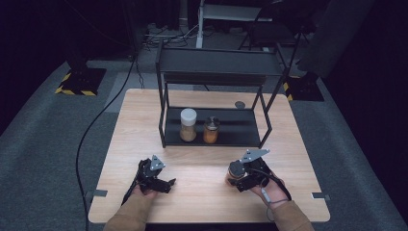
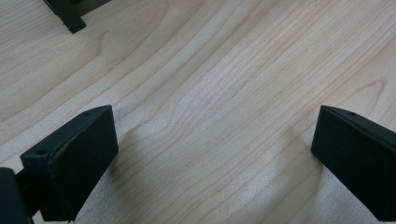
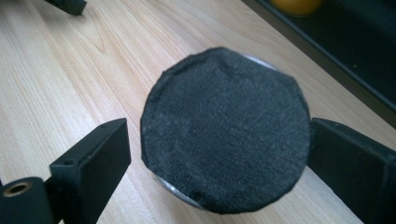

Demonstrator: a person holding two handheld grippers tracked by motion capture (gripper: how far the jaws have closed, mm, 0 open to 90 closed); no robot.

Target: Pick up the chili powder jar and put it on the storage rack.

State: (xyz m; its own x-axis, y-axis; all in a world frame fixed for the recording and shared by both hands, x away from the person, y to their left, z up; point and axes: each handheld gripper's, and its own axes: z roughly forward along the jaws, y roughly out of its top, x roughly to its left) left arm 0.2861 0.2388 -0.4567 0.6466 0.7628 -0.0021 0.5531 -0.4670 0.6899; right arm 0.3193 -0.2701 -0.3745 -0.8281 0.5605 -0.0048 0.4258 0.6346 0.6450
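Right gripper at near right of table, jaws around a black-topped jar, one pad touching, the other just clear. Left gripper at near left, jaws spread over bare wood.

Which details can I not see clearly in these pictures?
- Jar between the right gripper jaws: its black lid hides body and contents; pad contact unclear.
- Two jars on the rack: too small in the high view for labels.
- Orange thing: cut by the top edge.
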